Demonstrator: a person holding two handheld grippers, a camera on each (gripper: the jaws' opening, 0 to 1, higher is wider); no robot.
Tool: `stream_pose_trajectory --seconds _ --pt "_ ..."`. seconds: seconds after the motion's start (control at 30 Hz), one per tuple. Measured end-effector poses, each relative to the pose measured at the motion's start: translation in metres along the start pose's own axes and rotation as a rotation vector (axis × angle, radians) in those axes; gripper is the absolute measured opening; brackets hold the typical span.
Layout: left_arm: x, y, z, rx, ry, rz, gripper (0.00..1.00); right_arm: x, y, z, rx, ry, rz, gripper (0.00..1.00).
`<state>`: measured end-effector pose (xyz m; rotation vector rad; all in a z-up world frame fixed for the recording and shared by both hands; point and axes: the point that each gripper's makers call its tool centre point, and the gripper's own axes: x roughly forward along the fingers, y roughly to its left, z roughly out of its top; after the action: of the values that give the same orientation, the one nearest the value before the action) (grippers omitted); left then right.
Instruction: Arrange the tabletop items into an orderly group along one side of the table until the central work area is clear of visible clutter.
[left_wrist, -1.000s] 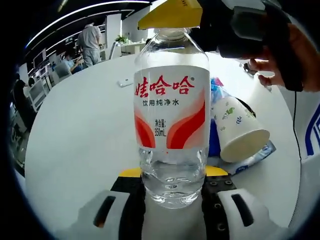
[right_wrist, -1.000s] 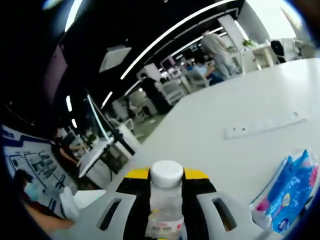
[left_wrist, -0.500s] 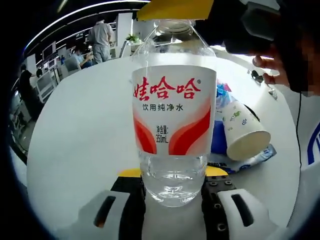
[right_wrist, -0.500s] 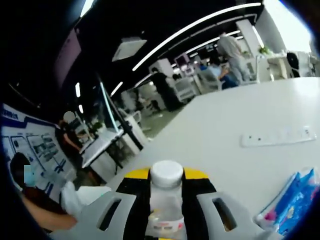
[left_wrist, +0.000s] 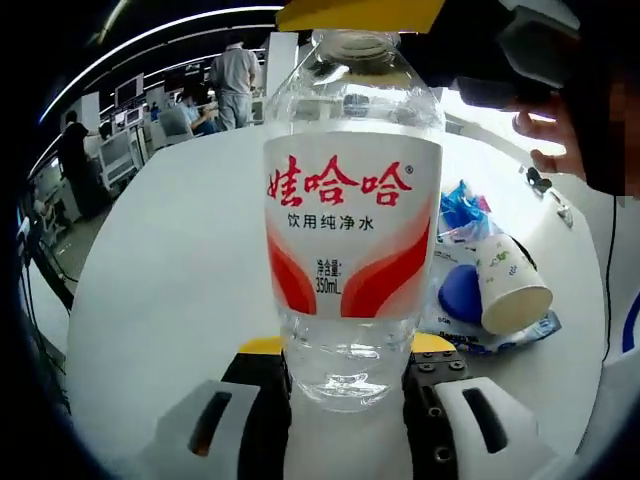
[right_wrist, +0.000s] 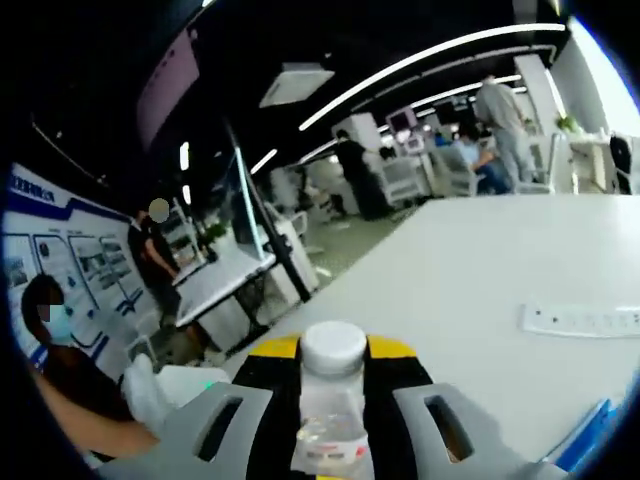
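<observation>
Between both grippers: water bottle (left_wrist: 350, 230), upright, long axis vertical, cap end up. Left gripper (left_wrist: 346, 375) clamps its base; right gripper (right_wrist: 333, 400) clamps the neck below the white cap (right_wrist: 333, 349). Beside: tipped paper cup (left_wrist: 507, 283), blue packet (left_wrist: 460, 300), on white table (left_wrist: 170, 290).

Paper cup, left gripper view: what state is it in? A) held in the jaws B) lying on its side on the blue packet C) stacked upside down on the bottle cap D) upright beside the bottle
B: the paper cup lies tipped, its open mouth facing the camera, on the blue packet.
</observation>
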<state>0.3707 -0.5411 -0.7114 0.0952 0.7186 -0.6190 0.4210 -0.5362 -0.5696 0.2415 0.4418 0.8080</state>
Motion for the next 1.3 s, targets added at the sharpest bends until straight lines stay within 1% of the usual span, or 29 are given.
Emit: stream_pose_trajectory --seconds 0.1,0.33,0.47,0.5,0.7,0.83,0.97,1.3 --pt "-0.002 0.005 0.0 -0.01 -0.005 0.009 0.42 0.007 0.005 0.001 -0.012 0.011 0.015 0.18" --pt "-0.009 0.025 -0.002 -0.046 -0.018 0.051 0.42 0.025 0.02 0.003 -0.052 0.033 0.06 0.18" --pt "-0.012 0.036 0.001 -0.073 -0.03 0.077 0.42 0.034 0.029 0.007 -0.084 0.041 0.087 0.18" --pt "-0.013 0.038 0.002 -0.076 -0.032 0.081 0.42 0.037 0.032 0.008 -0.103 0.041 0.093 0.18" --pt "-0.019 0.052 0.006 -0.103 -0.053 0.097 0.42 0.048 0.046 0.013 -0.153 0.047 0.122 0.18" --pt "-0.022 0.059 0.008 -0.109 -0.063 0.11 0.42 0.052 0.051 0.016 -0.158 0.045 0.127 0.18" --pt "-0.023 0.066 0.008 -0.118 -0.066 0.122 0.42 0.058 0.06 0.016 -0.195 0.048 0.142 0.18" --pt "-0.023 0.084 0.009 -0.138 -0.084 0.15 0.42 0.071 0.069 0.018 -0.24 0.056 0.162 0.18"
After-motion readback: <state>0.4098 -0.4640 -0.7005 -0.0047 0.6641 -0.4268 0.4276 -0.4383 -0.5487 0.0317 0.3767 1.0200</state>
